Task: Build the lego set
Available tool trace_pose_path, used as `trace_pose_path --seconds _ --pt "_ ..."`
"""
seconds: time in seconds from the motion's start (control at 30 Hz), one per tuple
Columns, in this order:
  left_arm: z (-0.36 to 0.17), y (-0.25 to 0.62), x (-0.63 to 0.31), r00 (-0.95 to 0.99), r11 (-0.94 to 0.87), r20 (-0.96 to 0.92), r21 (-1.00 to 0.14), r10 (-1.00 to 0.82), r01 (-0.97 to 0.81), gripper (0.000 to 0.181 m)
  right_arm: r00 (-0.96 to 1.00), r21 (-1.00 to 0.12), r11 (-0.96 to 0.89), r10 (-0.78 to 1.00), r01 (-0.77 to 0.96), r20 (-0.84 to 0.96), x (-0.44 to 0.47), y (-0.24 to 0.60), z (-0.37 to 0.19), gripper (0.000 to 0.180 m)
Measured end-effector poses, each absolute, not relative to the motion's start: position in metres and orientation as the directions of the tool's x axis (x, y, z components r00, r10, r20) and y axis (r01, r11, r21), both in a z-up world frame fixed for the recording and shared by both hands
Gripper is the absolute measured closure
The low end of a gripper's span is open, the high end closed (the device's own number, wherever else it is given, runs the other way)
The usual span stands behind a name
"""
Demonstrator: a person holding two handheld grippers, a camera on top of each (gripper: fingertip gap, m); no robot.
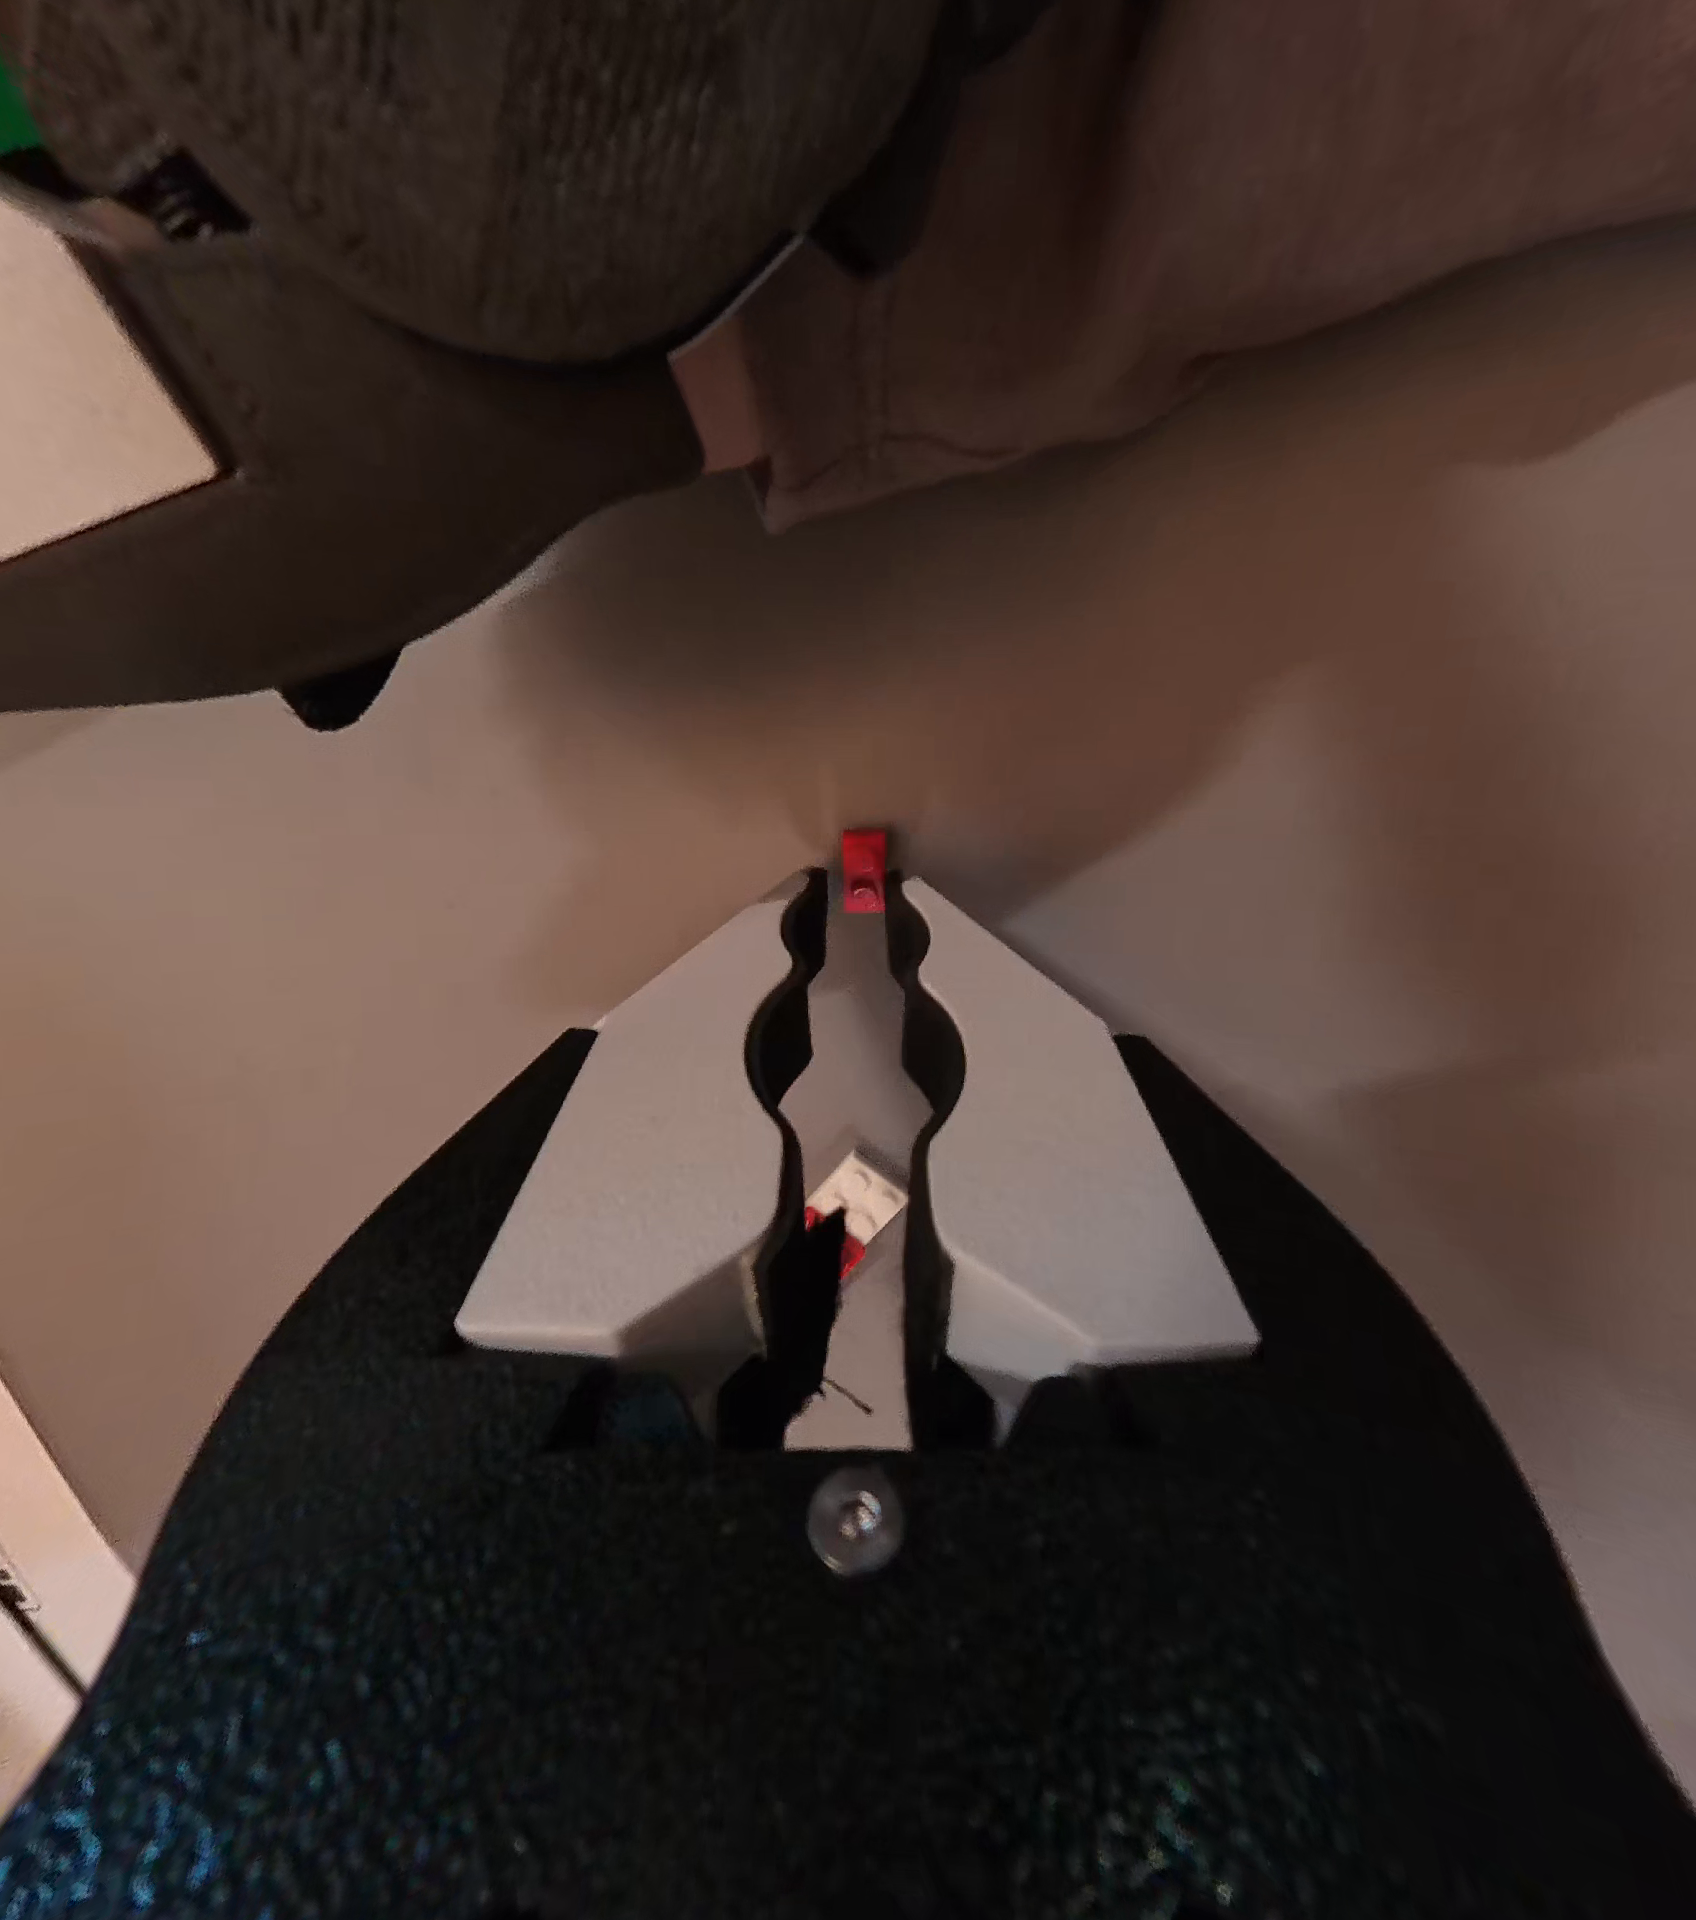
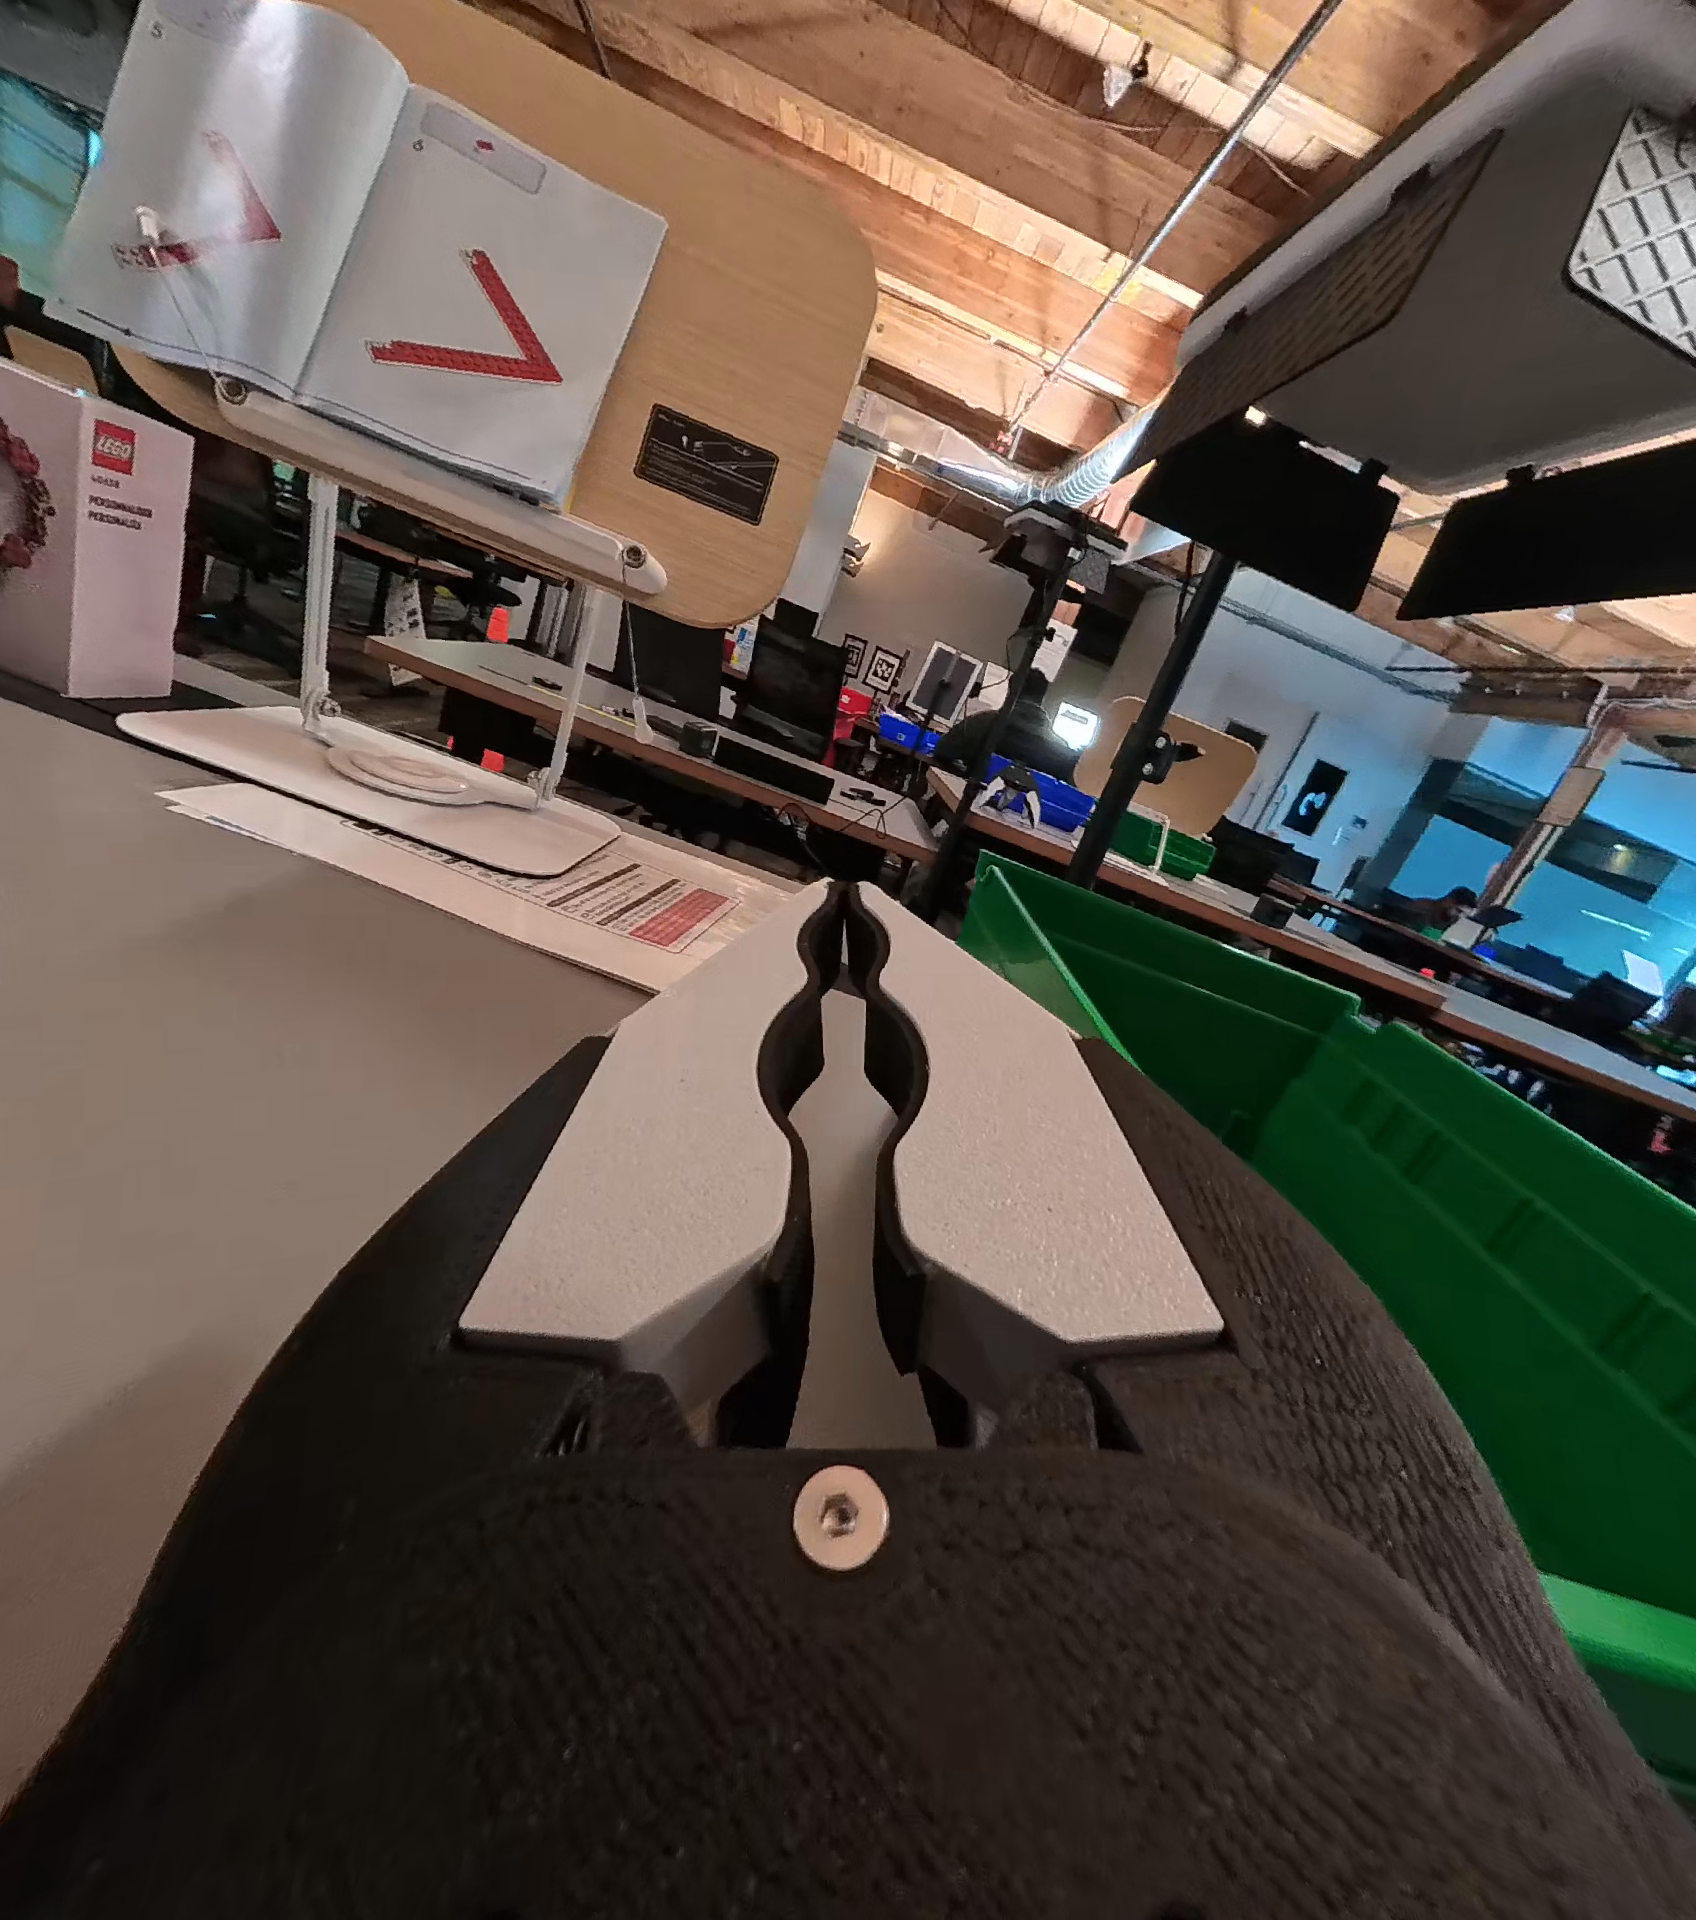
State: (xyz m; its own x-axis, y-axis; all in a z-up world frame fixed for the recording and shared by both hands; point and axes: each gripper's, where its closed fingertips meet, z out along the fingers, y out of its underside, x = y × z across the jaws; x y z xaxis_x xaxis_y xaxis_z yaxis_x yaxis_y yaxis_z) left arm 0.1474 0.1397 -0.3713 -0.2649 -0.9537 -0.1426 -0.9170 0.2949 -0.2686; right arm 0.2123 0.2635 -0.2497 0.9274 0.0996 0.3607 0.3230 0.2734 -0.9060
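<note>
The left gripper (image 1: 856, 883) pinches a small red plate (image 1: 863, 878) at its very tips over the pale tabletop (image 1: 304, 987), seemingly for precise placement, while the right gripper (image 2: 849, 904) rests closed and empty beside the green bin (image 2: 1446, 1195).

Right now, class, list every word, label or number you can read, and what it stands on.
Writing is not copied here; these bear it.
White cardboard box: red logo, small print.
Black plate on wooden board: too small.
White paper sheet on the grey table: blurred.
Left wrist view: nothing legible.
</note>
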Motion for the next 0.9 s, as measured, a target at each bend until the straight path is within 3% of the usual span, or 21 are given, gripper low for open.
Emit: trace_pose_path --seconds 0.03,0.33,0.43,0.53,0.6,0.7,0.83,0.9 --pt "-0.371 0.139 0.148 -0.264 0.292 -0.135 -0.272 -0.955 -0.917 0.172 0.930 -0.908 0.274 0.099 0.318 0.355 0.213 0.263 -0.249 0.180" --pt "-0.366 0.145 0.145 -0.230 0.261 -0.143 -0.267 -0.963 -0.928 0.164 0.941 -0.915 0.282 0.097 0.287 0.325 0.218 0.262 -0.247 0.180" --pt "-0.338 0.158 0.136 -0.140 0.214 -0.211 -0.380 -0.967 -0.900 0.162 0.947 -0.920 0.283 0.091 0.272 0.308 0.222 0.262 -0.246 0.180" --pt "-0.294 0.188 0.116 0.067 0.159 -0.341 -0.593 -0.938 -0.789 0.160 0.934 -0.909 0.294 0.112 0.294 0.339 0.215 0.260 -0.244 0.180" --pt "-0.259 0.213 0.090 0.278 0.143 -0.412 -0.743 -0.868 -0.653 0.159 0.902 -0.895 0.326 0.201 0.305 0.381 0.194 0.255 -0.242 0.180" --pt "-0.216 0.236 0.039 0.586 0.150 -0.361 -0.914 -0.726 -0.377 0.168 0.825 -0.899 0.321 0.387 0.298 0.412 0.148 0.242 -0.244 0.174" --pt "-0.201 0.237 -0.021 0.782 0.223 -0.272 -0.959 -0.561 -0.174 0.168 0.632 -0.944 0.059 0.729 0.324 0.263 0.076 0.216 -0.284 0.156" --pt "-0.206 0.231 -0.036 0.813 0.254 -0.273 -0.954 -0.515 -0.159 0.168 0.568 -0.914 -0.033 0.792 0.405 0.223 0.054 0.201 -0.308 0.156"
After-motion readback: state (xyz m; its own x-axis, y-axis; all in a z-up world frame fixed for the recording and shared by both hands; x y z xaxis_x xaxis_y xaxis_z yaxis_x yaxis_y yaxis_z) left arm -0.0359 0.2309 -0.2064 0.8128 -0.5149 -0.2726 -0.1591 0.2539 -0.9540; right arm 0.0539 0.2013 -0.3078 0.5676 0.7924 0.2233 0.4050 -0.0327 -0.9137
